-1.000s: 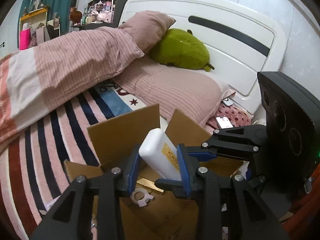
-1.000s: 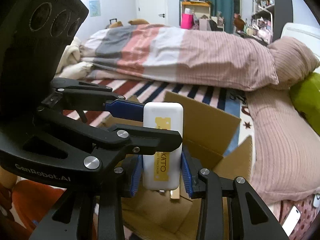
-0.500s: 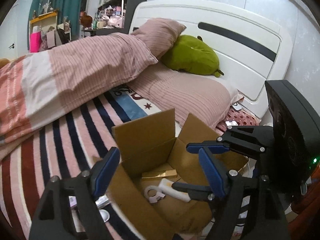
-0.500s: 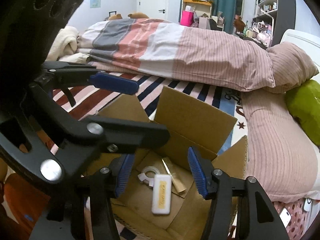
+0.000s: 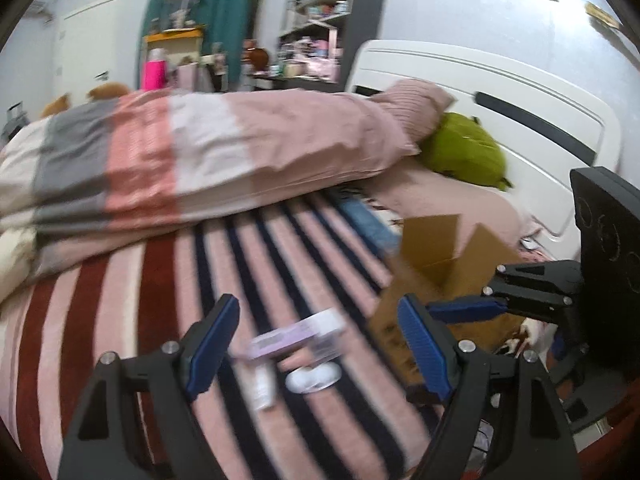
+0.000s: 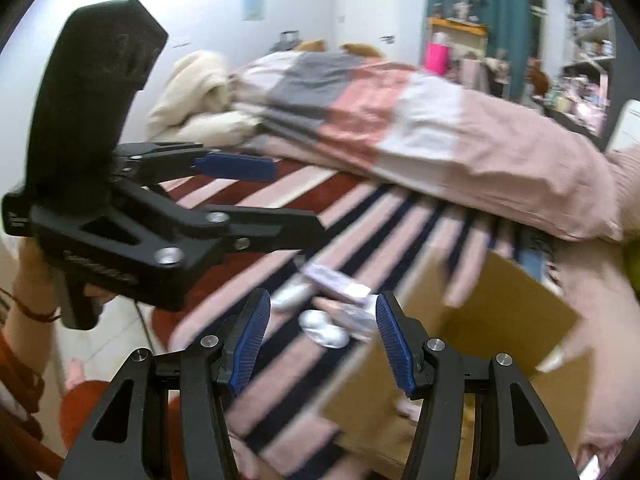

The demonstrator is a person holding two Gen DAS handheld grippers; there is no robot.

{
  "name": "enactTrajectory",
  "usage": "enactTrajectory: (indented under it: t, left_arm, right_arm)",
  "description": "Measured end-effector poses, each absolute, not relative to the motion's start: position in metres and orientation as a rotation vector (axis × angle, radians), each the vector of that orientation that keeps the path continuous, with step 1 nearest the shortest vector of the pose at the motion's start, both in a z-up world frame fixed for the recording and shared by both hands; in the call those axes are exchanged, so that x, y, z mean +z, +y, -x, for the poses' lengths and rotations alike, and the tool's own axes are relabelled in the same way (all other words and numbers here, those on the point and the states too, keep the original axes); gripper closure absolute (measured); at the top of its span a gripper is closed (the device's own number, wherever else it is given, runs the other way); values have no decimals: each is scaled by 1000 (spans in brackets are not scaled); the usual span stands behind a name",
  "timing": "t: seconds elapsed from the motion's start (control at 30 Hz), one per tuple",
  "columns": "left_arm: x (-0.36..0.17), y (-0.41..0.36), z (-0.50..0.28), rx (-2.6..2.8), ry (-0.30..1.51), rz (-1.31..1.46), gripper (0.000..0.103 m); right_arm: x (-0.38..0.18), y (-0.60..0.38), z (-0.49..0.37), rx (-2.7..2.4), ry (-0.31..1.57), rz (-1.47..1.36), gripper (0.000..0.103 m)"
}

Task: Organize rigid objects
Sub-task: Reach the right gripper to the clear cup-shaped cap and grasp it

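Both views are motion-blurred. My left gripper (image 5: 320,344) is open and empty above the striped blanket (image 5: 160,300). Ahead of it lie a purple-and-white box (image 5: 296,338), a small white tube (image 5: 264,388) and a silvery oval thing (image 5: 314,378). The open cardboard box (image 5: 440,268) stands to its right. My right gripper (image 6: 322,340) is open and empty, with the purple box (image 6: 338,284) and the silvery thing (image 6: 324,332) in front of it and the cardboard box (image 6: 500,320) to its right. The left gripper also shows in the right wrist view (image 6: 236,168).
A folded pink, white and grey duvet (image 5: 200,152) lies across the bed behind. Pink pillows (image 5: 416,100) and a green plush (image 5: 464,152) rest against the white headboard (image 5: 520,92). The floor and bed edge (image 6: 120,340) show at the left.
Both grippers have let go of the white case, which dropped into the cardboard box. Both have since swung left, away from the box, over the loose items on the blanket.
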State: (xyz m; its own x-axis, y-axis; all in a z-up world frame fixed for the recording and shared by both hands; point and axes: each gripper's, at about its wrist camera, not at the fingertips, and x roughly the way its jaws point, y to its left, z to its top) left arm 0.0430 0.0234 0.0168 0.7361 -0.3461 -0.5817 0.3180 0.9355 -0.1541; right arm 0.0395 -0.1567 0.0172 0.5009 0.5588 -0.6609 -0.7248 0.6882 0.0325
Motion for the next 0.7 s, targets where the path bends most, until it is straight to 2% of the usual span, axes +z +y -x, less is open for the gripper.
enactTrajectory:
  t: [0.13, 0.33, 0.57, 0.7]
  left_arm:
    - [-14, 68, -37, -292, 670, 81, 24]
    - [-66, 115, -36, -242, 718, 115, 24]
    - [-113, 144, -46, -242, 764, 178, 24]
    - [-129, 152, -54, -255, 780, 206, 24]
  right_arm:
    - [-7, -103, -39, 861, 767, 292, 52]
    - [-71, -50, -55, 861, 897, 321, 52]
    - [-129, -28, -100, 738, 978, 314, 52]
    - [-144, -27, -123, 670, 1003, 280, 52]
